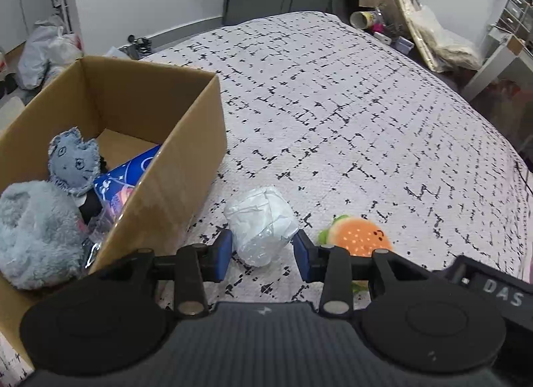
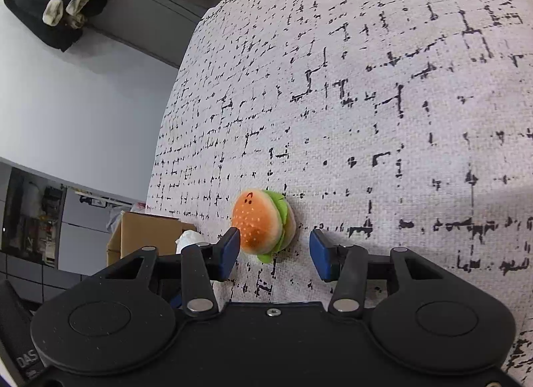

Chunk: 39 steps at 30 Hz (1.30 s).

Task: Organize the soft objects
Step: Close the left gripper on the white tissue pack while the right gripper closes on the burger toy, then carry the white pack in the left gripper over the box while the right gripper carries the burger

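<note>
A white plastic-wrapped soft bundle [image 1: 261, 225] lies on the bed beside the cardboard box [image 1: 173, 167]. My left gripper [image 1: 263, 247] is open, its blue pads on either side of the bundle's near end. A plush hamburger [image 1: 359, 237] lies on the bed to the right of the bundle. In the right wrist view my right gripper [image 2: 274, 247] is open around the hamburger [image 2: 261, 225], the left pad close to it. The box holds a fluffy grey plush [image 1: 36, 227], a grey denim cat toy [image 1: 73, 162] and a blue packet [image 1: 126, 180].
The bed cover [image 1: 349, 114] is white with black dashes and stretches far ahead. Bags [image 1: 46, 50] and clutter lie on the floor beyond the box. Shelves and a paper cup [image 1: 361, 19] stand at the far right. The box also shows in the right wrist view [image 2: 143, 233].
</note>
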Tool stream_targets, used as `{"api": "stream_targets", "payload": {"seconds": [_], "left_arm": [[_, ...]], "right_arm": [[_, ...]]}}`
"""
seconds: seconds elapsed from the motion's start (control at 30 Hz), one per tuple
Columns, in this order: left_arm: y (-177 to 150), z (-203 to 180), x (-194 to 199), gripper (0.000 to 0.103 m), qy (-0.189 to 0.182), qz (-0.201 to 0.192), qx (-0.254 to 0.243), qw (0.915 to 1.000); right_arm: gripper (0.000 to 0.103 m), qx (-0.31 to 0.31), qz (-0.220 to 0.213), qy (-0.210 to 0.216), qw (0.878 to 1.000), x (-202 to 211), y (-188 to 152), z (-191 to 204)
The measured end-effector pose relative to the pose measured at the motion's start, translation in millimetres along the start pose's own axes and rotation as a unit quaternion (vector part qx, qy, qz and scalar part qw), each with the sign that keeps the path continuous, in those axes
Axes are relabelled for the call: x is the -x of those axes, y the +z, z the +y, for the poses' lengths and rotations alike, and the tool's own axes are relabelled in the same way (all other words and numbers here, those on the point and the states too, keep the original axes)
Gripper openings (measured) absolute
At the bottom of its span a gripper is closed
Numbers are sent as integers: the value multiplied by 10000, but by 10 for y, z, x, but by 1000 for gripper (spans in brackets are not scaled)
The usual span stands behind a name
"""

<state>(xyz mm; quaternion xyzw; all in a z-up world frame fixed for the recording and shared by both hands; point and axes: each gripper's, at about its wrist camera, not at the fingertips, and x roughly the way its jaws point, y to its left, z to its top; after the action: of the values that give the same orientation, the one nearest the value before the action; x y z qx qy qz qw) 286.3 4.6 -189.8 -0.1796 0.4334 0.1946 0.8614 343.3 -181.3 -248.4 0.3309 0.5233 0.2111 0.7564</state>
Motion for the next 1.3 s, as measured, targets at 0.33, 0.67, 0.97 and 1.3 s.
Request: {"api": "stream_targets", "payload": {"seconds": [0.33,0.67,0.97,1.3], "left_arm": [[32,86,-25,39,-380,169,-45,9991],[84,131,63,39,-582,148,-91,9982],[154,180,348,39,-575,-72,-196,9981],[245,293,675,39,-513,-350,-227,9978]], "right_arm": [[22,109,-90,-251,9996,-144,10,67],[16,612,-187,-438,9970,-33,-13,288],[16,724,-463,-290,9959,253,-44,381],[16,835,-739,17,9938,585,-43,529]]}}
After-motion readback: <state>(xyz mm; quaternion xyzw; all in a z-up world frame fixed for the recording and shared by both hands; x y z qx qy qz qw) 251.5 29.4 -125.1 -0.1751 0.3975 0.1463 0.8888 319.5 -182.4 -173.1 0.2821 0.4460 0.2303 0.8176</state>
